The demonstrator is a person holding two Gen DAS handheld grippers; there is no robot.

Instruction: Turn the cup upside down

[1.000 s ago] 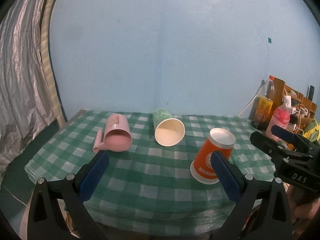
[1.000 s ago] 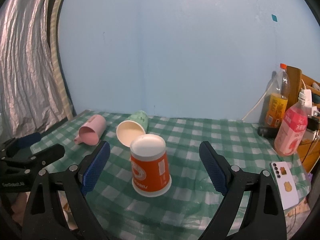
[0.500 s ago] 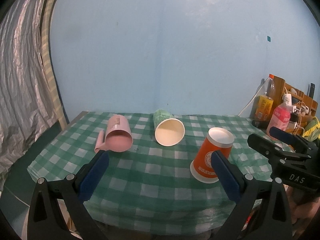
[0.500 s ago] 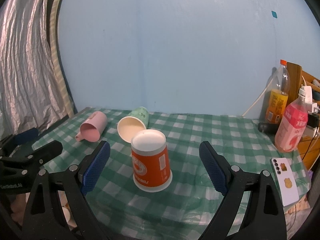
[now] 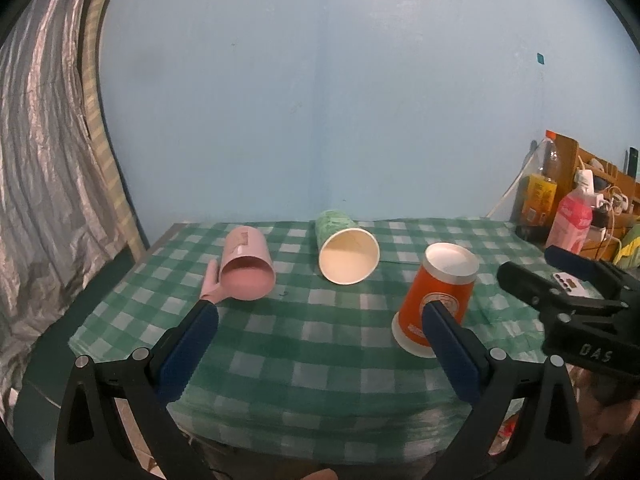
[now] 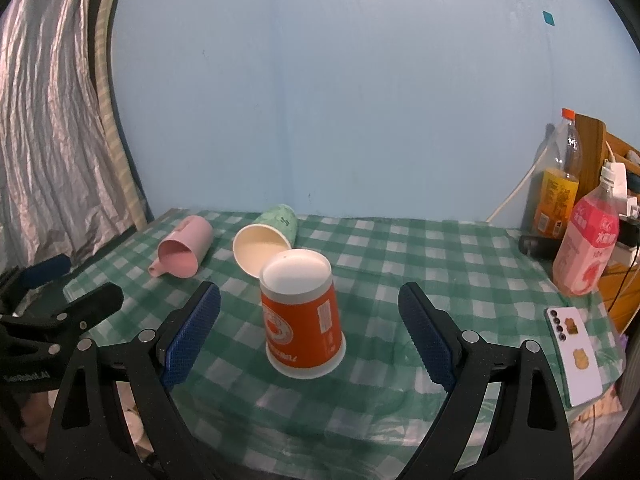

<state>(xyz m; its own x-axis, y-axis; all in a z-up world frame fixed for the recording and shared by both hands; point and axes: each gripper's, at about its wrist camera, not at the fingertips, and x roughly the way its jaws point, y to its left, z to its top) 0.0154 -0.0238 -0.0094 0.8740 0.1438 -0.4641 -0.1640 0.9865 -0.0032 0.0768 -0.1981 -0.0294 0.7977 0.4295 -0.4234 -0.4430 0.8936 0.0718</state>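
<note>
An orange paper cup (image 6: 301,314) stands upside down on the green checked tablecloth (image 6: 400,264); it also shows in the left wrist view (image 5: 438,298). A green paper cup (image 5: 347,253) lies on its side, mouth toward me, also in the right wrist view (image 6: 266,242). A pink mug (image 5: 245,266) lies on its side at the left, also in the right wrist view (image 6: 183,253). My left gripper (image 5: 318,354) is open and empty over the table's front edge. My right gripper (image 6: 310,338) is open and empty, with the orange cup standing beyond its fingertips.
At the right edge stand a pink drink bottle (image 6: 588,248), an orange drink bottle (image 6: 558,188) and a wooden rack with cables (image 5: 596,184). A white phone (image 6: 574,360) lies on the table's right front corner. A silver curtain (image 5: 44,160) hangs at the left.
Both grippers have drawn back and up a little from the table. The orange cup stands where it was, and the other cups have not moved.
</note>
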